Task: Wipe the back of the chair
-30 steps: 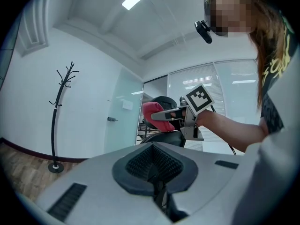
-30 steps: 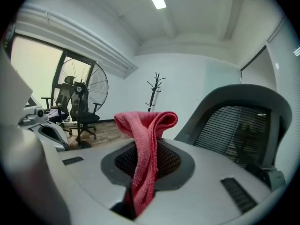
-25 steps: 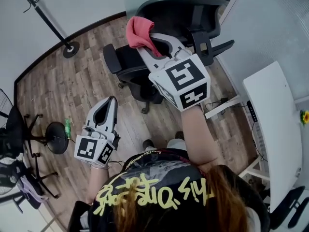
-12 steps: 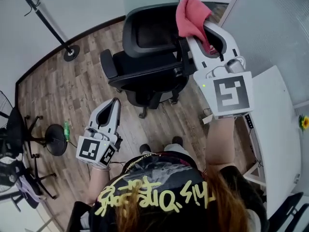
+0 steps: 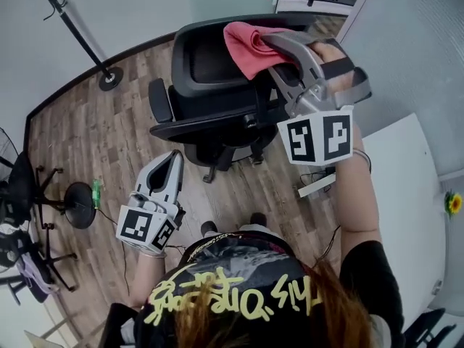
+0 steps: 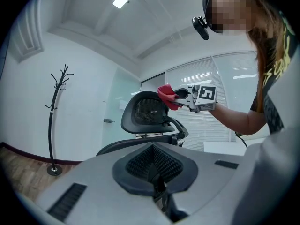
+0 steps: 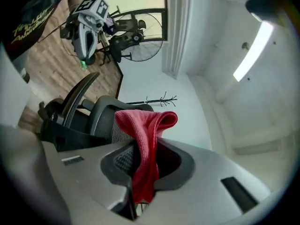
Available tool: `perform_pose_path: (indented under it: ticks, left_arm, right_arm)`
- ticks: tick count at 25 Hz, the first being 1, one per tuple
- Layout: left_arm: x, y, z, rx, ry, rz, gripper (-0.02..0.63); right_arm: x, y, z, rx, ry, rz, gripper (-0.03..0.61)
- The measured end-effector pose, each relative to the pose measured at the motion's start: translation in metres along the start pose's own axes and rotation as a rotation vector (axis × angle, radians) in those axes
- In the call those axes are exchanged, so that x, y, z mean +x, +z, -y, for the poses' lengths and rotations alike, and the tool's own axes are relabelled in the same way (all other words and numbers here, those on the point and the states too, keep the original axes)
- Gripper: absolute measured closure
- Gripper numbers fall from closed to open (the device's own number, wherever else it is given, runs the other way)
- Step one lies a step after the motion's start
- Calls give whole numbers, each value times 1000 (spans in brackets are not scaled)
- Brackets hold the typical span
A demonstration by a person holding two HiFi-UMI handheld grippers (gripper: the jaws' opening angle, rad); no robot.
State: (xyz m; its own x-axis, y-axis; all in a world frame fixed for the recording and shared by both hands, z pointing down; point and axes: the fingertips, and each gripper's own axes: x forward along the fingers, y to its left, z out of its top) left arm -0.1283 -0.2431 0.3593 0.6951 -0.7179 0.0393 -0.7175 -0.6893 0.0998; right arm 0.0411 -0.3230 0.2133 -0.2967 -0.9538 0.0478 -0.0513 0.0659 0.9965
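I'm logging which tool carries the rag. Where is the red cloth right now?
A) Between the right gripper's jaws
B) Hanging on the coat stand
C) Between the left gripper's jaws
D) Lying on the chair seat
A: the right gripper view shows the red cloth pinched between the jaws of the right gripper, while the left gripper is shut on nothing.

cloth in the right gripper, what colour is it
Plain pinkish red, no pattern; the cloth shows best in the right gripper view.
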Motion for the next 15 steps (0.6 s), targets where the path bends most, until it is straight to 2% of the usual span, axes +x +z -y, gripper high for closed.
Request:
perform_pose_path:
  ticks: [3, 5, 15]
  left_arm:
    - [5, 1, 5, -8, 21, 8, 623]
    - [8, 0, 10, -12, 34, 9, 623]
    - [15, -7, 20, -24, 80, 2, 623]
  right_arm:
    - [12, -3, -6, -94, 1, 17, 515]
    - [17, -8, -9, -104, 12, 36, 515]
    - [20, -10, -26, 12, 107, 112, 515]
